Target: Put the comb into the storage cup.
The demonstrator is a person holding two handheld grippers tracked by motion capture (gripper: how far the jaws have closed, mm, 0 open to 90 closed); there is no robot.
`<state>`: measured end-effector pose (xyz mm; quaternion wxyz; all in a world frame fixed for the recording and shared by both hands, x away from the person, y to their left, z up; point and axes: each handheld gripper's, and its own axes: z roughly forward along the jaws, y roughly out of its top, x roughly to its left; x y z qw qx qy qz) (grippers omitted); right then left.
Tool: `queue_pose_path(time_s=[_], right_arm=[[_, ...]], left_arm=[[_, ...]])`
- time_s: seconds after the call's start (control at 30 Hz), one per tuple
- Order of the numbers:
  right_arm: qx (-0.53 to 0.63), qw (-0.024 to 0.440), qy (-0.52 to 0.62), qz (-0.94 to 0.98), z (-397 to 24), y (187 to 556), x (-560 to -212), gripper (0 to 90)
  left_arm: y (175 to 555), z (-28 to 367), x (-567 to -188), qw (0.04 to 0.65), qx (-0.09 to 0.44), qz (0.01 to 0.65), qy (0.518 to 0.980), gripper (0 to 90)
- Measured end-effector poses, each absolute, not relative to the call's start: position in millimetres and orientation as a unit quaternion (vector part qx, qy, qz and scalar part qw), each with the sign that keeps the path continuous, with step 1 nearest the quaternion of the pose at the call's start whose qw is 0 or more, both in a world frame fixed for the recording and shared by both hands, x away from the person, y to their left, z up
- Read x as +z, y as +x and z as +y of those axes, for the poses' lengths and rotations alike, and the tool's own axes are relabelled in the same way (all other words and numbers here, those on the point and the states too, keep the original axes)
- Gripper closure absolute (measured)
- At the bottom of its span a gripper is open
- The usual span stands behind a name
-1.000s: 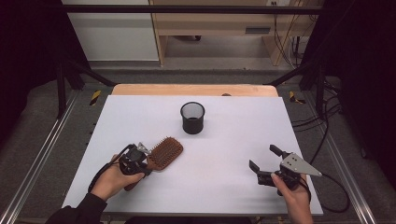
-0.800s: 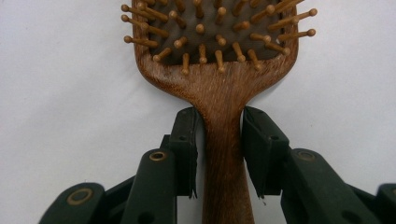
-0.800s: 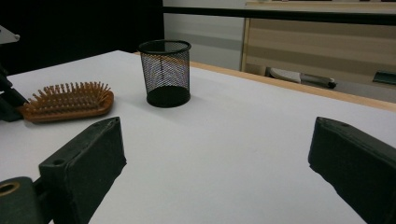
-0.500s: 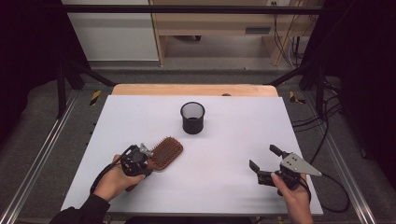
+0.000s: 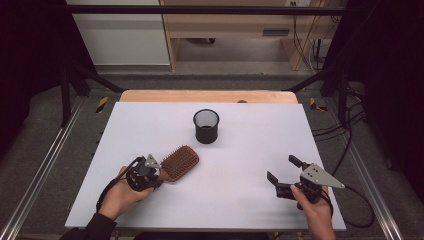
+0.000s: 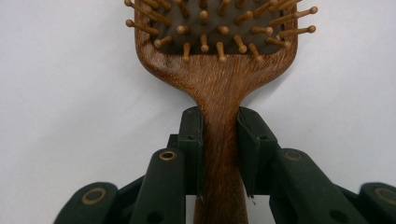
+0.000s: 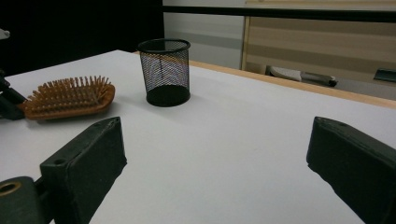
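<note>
Squeezing the handle of the wooden hairbrush (image 6: 219, 88), the left gripper (image 5: 145, 172) has just been closing its 2 jaws, and both pads now press on the wood. The brush lies bristles up on the white table (image 5: 250, 150), near the black mesh cup (image 5: 206, 126). The right gripper (image 5: 284, 175) hangs loose, jaws wide apart, holding nothing.

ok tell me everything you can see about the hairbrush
The hairbrush is a brown paddle brush that looks wooden, with a wide, roughly rectangular head and a narrow handle. Its bristles are thin pegs with rounded tips, set in a darker pad. It lies flat on the white table, bristles up, head pointing toward the black mesh cup but apart from it. The left gripper has just closed on its handle, pads pressing both sides.
</note>
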<state>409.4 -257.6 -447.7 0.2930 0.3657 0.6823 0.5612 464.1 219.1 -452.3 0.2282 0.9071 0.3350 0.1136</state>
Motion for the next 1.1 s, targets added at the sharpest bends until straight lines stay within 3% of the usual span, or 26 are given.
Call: queue_pose_path(time_s=[0.3, 0.6, 1.1], right_arm=[[0.56, 0.291, 0.367, 0.684, -256.1, 410.0, -448.1, 4.4], [0.569, 0.242, 0.376, 0.691, -235.9, 417.6, -449.2, 4.7], [0.591, 0.101, 0.37, 0.71, -179.0, 435.0, -457.2, 4.4]], left_arm=[[461.1, 214.5, -441.3, 0.297, 0.15, 0.33, 0.883, 72.8], [454.3, 202.8, -441.3, 0.32, 0.159, 0.311, 0.881, 72.8], [441.4, 170.1, -443.1, 0.342, 0.167, 0.276, 0.882, 72.8]])
